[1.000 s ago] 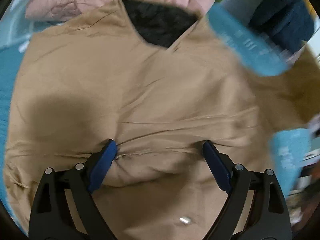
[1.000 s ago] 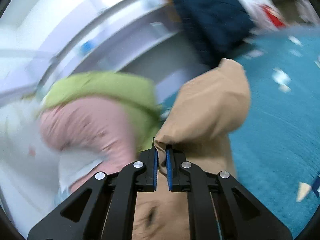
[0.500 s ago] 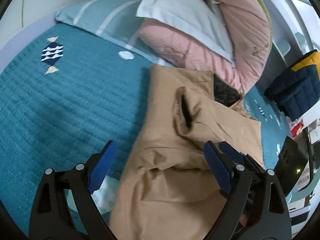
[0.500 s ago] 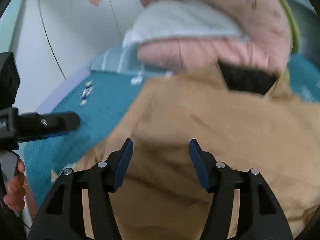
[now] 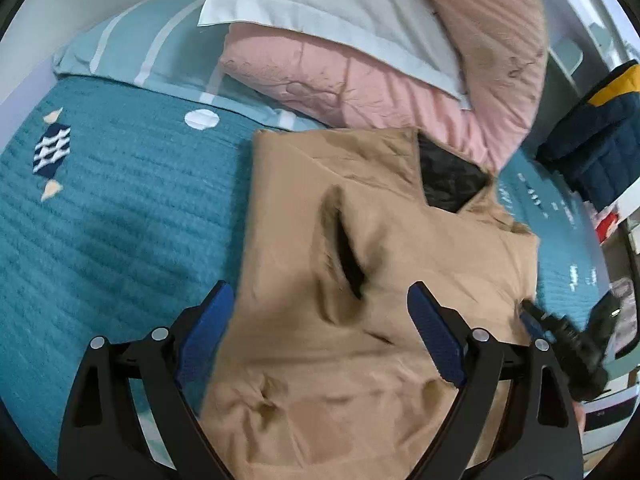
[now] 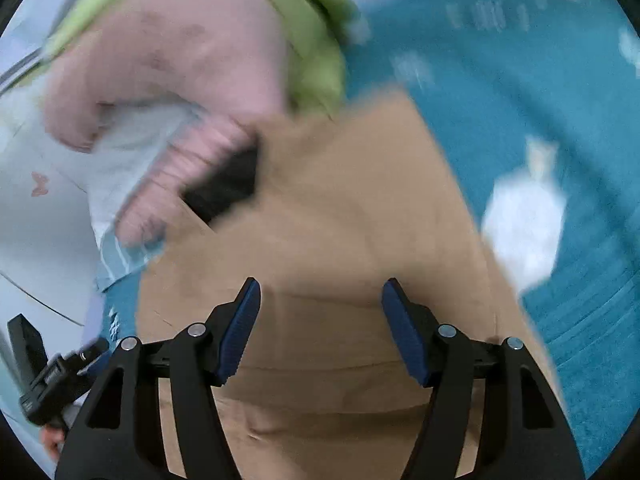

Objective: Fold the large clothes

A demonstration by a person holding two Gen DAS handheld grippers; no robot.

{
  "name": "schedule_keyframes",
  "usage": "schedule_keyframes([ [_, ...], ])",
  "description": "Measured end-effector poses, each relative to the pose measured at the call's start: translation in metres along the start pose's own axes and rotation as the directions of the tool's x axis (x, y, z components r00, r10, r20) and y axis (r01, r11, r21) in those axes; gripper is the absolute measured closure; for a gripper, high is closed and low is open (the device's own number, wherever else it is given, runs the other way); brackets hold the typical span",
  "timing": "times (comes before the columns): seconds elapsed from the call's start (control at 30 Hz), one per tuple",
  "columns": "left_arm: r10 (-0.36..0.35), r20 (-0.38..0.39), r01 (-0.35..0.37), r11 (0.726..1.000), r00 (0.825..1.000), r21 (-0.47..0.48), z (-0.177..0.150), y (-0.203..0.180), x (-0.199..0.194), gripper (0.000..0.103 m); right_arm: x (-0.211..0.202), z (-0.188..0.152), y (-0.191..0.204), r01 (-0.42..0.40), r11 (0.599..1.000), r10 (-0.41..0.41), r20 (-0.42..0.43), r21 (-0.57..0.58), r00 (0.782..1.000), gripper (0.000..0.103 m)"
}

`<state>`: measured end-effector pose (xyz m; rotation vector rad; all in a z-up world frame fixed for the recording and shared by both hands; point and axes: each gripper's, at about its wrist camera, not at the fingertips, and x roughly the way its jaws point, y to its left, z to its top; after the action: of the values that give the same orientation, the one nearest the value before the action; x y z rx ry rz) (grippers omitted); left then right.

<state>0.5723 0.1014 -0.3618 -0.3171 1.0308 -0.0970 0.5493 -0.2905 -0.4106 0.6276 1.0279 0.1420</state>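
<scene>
A tan jacket with black lining at the collar lies on the teal bedspread, both sides folded in. A sleeve lies across its middle with the dark cuff opening showing. My left gripper hovers open above the jacket's lower left part, nothing between its fingers. In the blurred right wrist view my right gripper is over the jacket. Its jaws are opening and nothing is between them. The right gripper also shows at the jacket's right edge.
A pink quilt and a white pillow are piled just beyond the collar, with a green blanket over them. A navy garment sits at the far right by the bed's edge. The other gripper is low on the left.
My right gripper let go of the tan sleeve, opened and came down over the jacket. My left gripper drew back and up from the cloth, so the whole folded jacket shows.
</scene>
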Motion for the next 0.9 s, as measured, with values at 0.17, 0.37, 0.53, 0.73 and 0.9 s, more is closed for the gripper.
schedule_keyframes([
  [0.17, 0.04, -0.019, -0.04, 0.999, 0.999, -0.009, 0.023, 0.014, 0.017, 0.014, -0.046, 0.02, 0.013, -0.082, 0.995, 0.088, 0.106, -0.059, 0.991, 0.043],
  [0.37, 0.078, -0.111, -0.084, 0.995, 0.991, -0.056, 0.055, 0.035, 0.054, 0.013, -0.044, 0.079, -0.009, 0.048, 0.999, -0.046, 0.139, -0.011, 0.989, 0.024],
  [0.53, 0.072, -0.169, -0.098, 0.983, 0.983, -0.153, 0.078, 0.054, 0.085, 0.013, 0.002, 0.111, -0.043, -0.016, 0.995, 0.015, 0.008, 0.095, 1.0, 0.024],
  [0.73, 0.15, -0.173, -0.169, 0.98, 0.973, -0.102, 0.087, 0.045, 0.111, 0.014, 0.032, 0.136, -0.043, -0.025, 0.994, 0.031, -0.052, 0.105, 0.998, 0.025],
  [0.9, 0.117, -0.191, -0.125, 0.992, 0.975, -0.03, 0.091, 0.025, 0.121, 0.063, 0.04, 0.139, -0.027, 0.024, 0.999, -0.027, -0.123, -0.028, 0.992, 0.08],
])
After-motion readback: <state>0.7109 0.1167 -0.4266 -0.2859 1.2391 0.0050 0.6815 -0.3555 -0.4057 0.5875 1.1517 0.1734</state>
